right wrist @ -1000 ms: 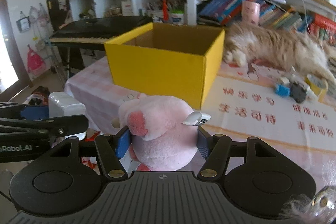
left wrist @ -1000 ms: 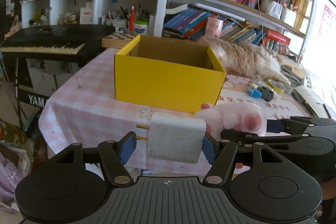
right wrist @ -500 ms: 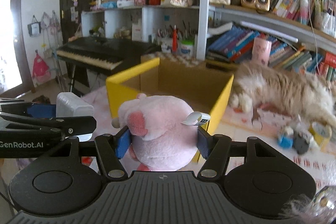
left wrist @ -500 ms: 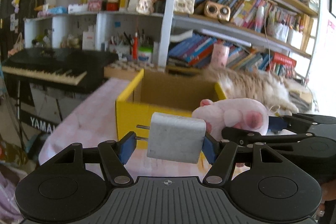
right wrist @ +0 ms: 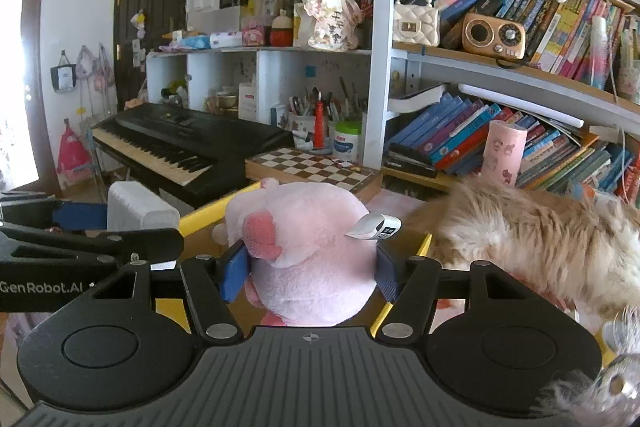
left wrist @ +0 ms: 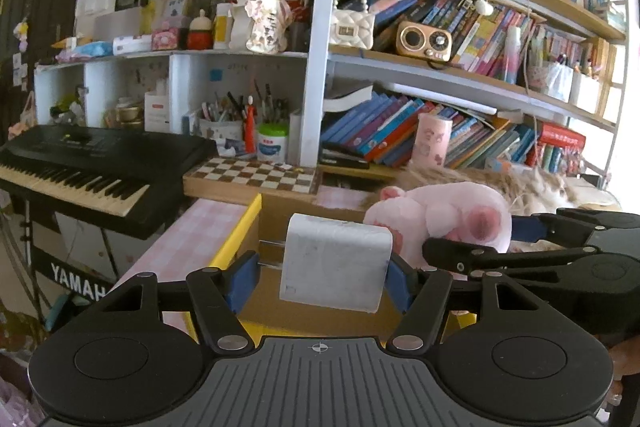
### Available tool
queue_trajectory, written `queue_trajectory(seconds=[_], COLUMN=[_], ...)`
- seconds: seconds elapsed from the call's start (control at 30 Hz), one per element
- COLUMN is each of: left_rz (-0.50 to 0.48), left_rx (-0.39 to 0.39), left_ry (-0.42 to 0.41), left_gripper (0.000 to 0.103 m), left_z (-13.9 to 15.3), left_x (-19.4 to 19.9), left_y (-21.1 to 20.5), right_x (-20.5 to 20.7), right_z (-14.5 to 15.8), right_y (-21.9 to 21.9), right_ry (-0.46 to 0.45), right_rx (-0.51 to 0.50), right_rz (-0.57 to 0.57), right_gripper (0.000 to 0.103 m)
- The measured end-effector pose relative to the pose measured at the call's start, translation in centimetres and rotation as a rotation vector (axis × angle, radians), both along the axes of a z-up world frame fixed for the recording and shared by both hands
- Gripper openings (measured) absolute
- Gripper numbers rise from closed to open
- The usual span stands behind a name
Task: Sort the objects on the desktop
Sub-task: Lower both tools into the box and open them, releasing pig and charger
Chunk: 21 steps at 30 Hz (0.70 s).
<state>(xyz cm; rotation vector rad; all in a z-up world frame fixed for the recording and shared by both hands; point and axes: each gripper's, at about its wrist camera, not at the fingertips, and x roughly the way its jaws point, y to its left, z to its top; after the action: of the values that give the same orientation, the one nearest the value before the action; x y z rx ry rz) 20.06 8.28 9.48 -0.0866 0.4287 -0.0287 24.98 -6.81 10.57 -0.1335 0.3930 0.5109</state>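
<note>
1. Below both grippers we see the open yellow box (left wrist: 240, 239), so each carried thing already hangs over its opening or near its front wall.
2. Our left gripper (left wrist: 320, 273) is clamped on one white charger (left wrist: 334, 267). Its two metal prongs point to the left pad, so its long axis lies across the jaws.
3. Our right gripper (right wrist: 308, 271) is clamped on one pink plush toy (right wrist: 304, 251), which fills the gap between the blue pads (right wrist: 234, 269).
4. We judge that both hands are about equally near the box, the plush beside the charger on its right.
5. We count one charger, one plush toy, one box and two grippers.
6. One furry cat (right wrist: 532, 247) lies just beside the box, on the right.
</note>
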Motion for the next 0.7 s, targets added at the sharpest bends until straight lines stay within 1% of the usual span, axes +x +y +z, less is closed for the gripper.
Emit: queue_trajectory(seconds=[0.4, 0.53, 0.7], left_rz=[0.030, 0.052, 0.061], left_rx=[0.040, 0.042, 0.077], left_ry=[0.088, 0.126, 0.192], left_gripper=[0.066, 0.066, 0.066], left_z=[-1.7, -2.5, -4.2], left_x=[7.4, 9.7, 12.4], left_y=[-1.2, -1.1, -1.2], right_x=[8.6, 11.2, 14.3], right_z=[-2.7, -3.7, -5.3], right_y=[-0.2, 0.4, 1.4], right_ry=[0.053, 0.066, 0.102], right_rx=[-0.081, -0.129, -0.200], right_rz=[0.070, 0.121, 0.211], right_gripper=[0.060, 0.060, 0.060])
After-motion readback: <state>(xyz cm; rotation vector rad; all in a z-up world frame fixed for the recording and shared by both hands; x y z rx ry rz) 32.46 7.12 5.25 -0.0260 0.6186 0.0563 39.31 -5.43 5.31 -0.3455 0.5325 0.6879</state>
